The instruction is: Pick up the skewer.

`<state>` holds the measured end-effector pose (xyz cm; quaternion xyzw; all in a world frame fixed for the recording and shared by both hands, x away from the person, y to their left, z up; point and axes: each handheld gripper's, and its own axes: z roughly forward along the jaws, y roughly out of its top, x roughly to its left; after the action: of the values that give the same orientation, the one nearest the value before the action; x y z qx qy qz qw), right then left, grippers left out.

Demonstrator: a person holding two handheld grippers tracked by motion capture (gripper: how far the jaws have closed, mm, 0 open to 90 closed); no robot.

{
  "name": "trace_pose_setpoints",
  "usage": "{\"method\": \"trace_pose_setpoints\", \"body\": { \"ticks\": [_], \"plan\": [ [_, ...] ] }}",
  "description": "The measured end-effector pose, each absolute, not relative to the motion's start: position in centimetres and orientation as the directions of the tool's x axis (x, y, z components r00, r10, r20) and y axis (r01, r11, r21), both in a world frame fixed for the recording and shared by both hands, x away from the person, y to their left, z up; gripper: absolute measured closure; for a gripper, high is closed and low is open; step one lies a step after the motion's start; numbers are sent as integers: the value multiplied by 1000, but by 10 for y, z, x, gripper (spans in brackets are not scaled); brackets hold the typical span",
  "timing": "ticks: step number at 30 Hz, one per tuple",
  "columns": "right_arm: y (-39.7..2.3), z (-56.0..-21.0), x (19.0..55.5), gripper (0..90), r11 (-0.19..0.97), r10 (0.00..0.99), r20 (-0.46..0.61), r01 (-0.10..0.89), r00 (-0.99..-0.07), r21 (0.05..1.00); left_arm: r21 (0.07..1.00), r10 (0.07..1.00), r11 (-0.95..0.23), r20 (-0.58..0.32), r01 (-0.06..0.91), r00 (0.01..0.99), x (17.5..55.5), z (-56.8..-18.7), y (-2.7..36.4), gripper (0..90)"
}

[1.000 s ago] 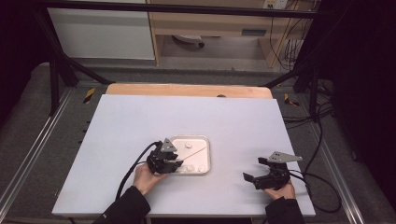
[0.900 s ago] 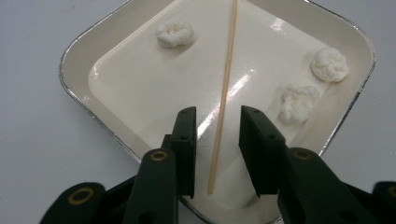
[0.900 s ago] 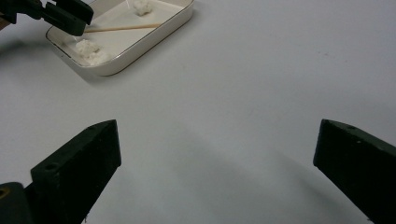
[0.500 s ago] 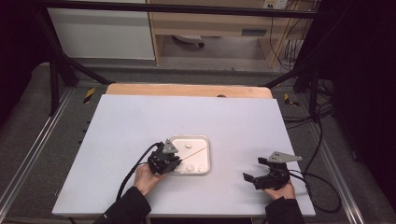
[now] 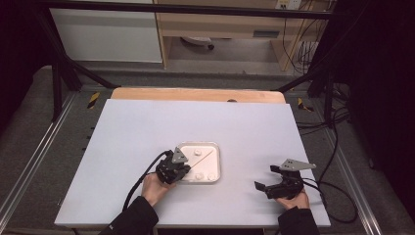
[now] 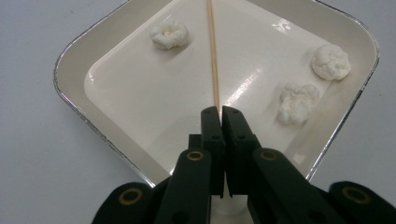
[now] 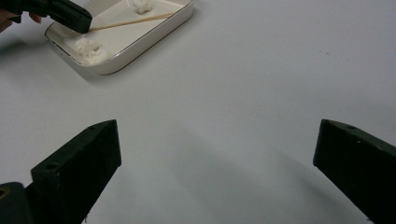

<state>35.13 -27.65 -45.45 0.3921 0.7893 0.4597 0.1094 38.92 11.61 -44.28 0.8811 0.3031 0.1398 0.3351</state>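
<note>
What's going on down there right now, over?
Left hand-held gripper just closed on the skewer in the tray. Right hand-held gripper open over bare table. Three white lumps beside skewer, not blocking.

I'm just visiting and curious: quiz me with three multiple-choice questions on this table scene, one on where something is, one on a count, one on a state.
1. Where does the wooden skewer lie?
A. in the white tray
B. on the bare table
C. under the right gripper

2. How many white puffy lumps are in the tray?
A. one
B. three
C. five

3. How do the right gripper's jaws stand?
A. clamped on the tray
C. shut on nothing
B. wide open over bare table

Answers: 1 A, the stick crosses the tray's floor and the left gripper is shut on its near end. 2 B, three lumps show in the left gripper view. 3 B, its jaws stand far apart with nothing between.
</note>
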Motion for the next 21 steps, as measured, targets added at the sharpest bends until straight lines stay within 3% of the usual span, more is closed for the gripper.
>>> {"method": "trace_pose_setpoints", "body": {
  "ticks": [21],
  "plan": [
    [-276, -455, 351, 15, 274, 717, 182, 512, -673, 814, 732, 645, -524, 7, 435, 764, 385, -437, 124, 885]
  ]
}}
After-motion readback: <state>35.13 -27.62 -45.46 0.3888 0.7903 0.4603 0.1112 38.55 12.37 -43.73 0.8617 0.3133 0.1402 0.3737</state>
